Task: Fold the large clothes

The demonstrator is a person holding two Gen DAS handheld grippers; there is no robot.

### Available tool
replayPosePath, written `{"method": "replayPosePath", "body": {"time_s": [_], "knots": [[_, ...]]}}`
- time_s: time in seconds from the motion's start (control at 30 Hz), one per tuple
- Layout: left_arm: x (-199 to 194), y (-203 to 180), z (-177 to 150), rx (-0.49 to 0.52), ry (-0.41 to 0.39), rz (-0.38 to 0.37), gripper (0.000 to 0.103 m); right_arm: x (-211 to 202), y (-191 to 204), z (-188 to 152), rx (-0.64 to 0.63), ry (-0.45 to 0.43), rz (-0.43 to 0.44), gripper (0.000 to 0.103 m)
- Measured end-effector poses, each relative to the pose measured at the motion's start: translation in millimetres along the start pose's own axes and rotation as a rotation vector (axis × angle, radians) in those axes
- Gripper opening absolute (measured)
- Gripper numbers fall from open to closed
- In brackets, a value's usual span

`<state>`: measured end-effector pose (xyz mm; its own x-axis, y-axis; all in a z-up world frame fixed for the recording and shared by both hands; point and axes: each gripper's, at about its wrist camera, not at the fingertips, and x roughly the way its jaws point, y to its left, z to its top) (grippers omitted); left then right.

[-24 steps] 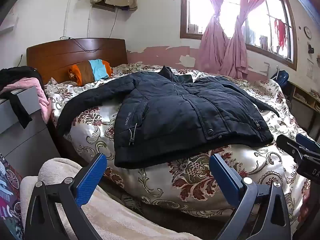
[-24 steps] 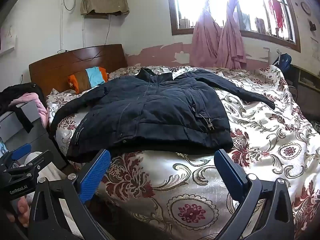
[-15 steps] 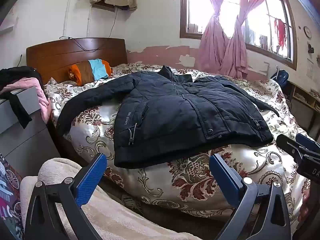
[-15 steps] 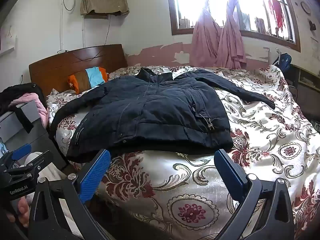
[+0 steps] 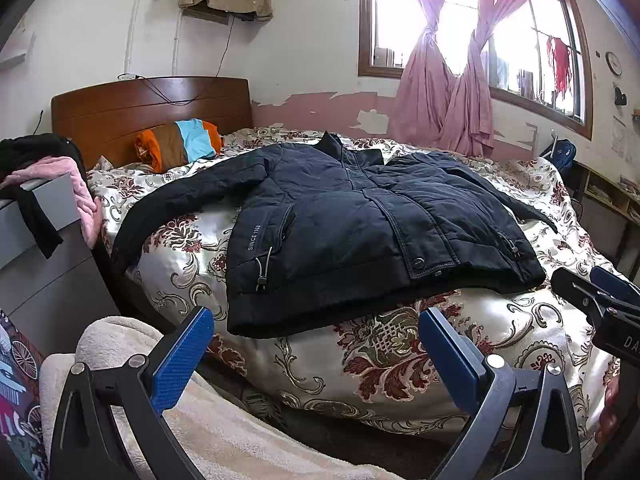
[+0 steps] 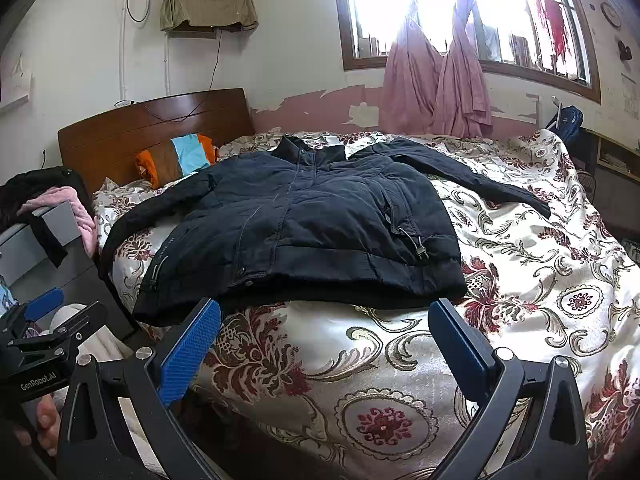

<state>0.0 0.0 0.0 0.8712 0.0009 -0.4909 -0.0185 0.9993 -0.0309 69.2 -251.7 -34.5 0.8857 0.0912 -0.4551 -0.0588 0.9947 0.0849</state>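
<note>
Bedding dominates both views: a glossy, satin-like bedspread (image 5: 192, 248) in cream with dark red and gold scrollwork, draped over the mattress and falling smoothly over the near edge. Behind it stands a curved, polished wooden headboard (image 5: 132, 108), and pink curtains (image 5: 444, 92) hang knotted at a bright window.

Spread flat on the bedspread lies the jacket (image 5: 360, 224), dark navy, quilted and matte, front side up with its collar toward the far wall. Both sleeves are stretched outward; the one toward the headboard side trails down over the bed's edge. Stitched seams, a snap button at the hem and a drawcord toggle show on its front, and its hem sits just back from the near edge of the bed.

A striped pillow (image 5: 180, 148) in orange, brown and light blue leans against the headboard. A fluffy cream blanket (image 5: 224, 432) sits low beside the bed, under the left tool.

The left gripper (image 5: 316, 344) is held low in front of the bed, pointed at the jacket's hem, its blue textured pads wide apart and holding nothing. The right gripper (image 6: 324, 332) hovers likewise near the bed edge, level, spread wide and empty, short of the jacket. Each tool appears at the edge of the other's view.
</note>
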Motion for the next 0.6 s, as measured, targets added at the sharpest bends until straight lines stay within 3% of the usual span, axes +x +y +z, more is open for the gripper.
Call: {"method": "replayPosePath", "body": {"time_s": [0.6], "knots": [[0.0, 0.0, 0.0, 0.001, -0.001, 0.000, 0.103, 1.1, 0.5, -0.6, 0.003, 0.000, 0.000, 0.102]]}}
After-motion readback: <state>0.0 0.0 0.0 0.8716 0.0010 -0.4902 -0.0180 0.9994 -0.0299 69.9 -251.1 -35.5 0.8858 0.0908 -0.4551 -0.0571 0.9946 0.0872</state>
